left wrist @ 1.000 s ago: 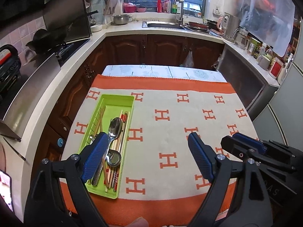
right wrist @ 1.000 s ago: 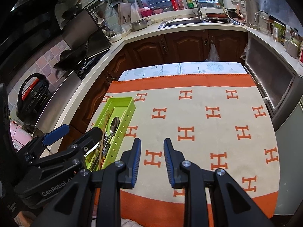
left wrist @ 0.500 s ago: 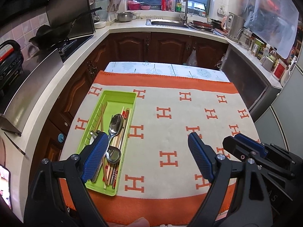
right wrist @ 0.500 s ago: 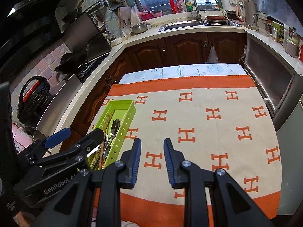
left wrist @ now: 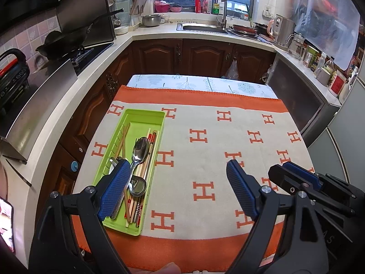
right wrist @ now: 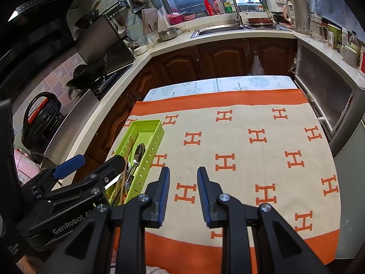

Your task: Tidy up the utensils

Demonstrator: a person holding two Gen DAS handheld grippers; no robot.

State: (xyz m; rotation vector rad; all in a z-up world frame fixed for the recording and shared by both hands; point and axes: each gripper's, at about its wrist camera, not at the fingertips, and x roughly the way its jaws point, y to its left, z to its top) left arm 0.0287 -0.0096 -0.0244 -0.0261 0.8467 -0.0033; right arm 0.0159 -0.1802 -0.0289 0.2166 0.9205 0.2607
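Left gripper (left wrist: 178, 189) spread wide, empty, above near edge of cloth. Right gripper (right wrist: 183, 194) narrowly parted, gripping nothing. Long lime-green plastic tray (left wrist: 146, 116) along left edge of orange-bordered cream H-patterned cloth (left wrist: 228, 141), holding two steel spoons (left wrist: 140, 150) and wooden chopsticks (left wrist: 124, 137).

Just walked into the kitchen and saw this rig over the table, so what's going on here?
A person is tidying cutlery with two handheld grippers. The metal spoons and wooden chopsticks lie together in the long lime-green plastic tray on the orange-and-cream patterned cloth. The left gripper hangs wide open above the tray's near end, holding nothing. The right gripper hovers over bare cloth beside it, jaws partly open and empty.
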